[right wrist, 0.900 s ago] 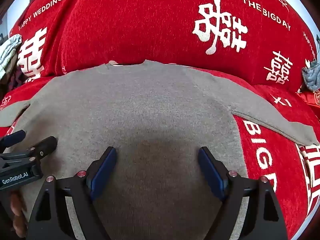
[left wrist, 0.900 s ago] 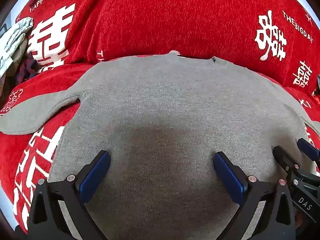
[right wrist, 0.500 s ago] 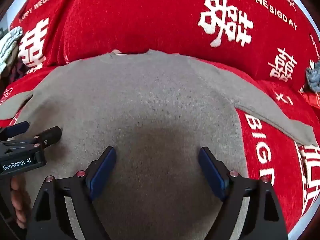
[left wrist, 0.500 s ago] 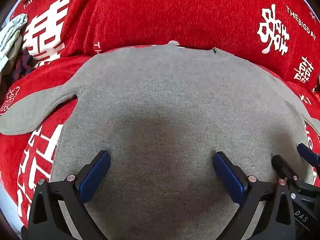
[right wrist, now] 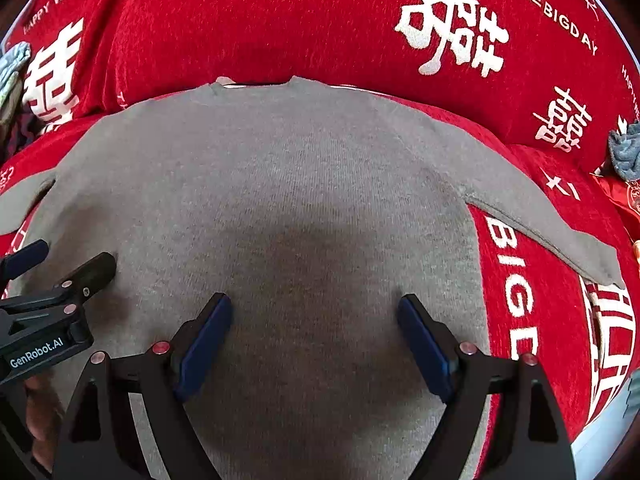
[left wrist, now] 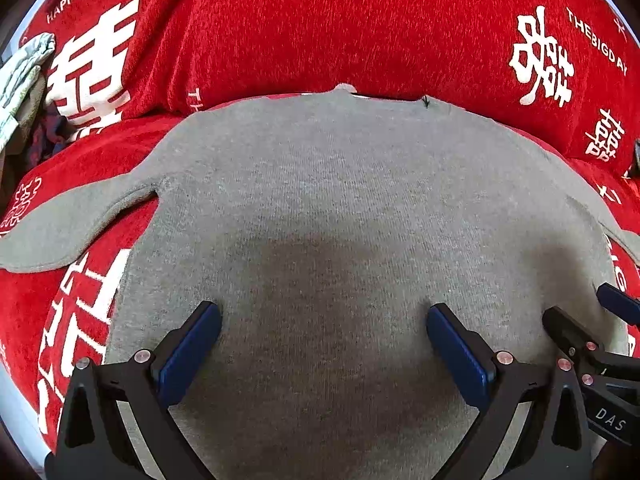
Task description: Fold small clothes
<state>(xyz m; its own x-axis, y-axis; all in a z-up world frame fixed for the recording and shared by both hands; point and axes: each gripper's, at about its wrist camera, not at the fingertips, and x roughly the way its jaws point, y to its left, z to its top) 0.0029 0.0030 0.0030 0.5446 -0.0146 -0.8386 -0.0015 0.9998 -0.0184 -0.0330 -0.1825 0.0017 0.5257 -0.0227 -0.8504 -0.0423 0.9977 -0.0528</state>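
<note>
A sofa draped in a red cover (left wrist: 320, 28) carries everything — white wedding lettering and double-happiness signs run across its seat and backrest. A grey sweater (left wrist: 340, 200) lies flat on the seat, neckline at 12 o'clock against the backrest, sleeves spread toward 9 and 3 o'clock. Crumpled pale cloth (left wrist: 20, 76) sits at 10 o'clock — a grey-blue bundle (right wrist: 624, 152) at 3 o'clock.

Red wedding-print sofa cover (left wrist: 360, 20), daylit.

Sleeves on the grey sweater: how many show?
2. One sleeve lies spread to the left of the sweater on the red cover; the other lies spread to the right.
</note>
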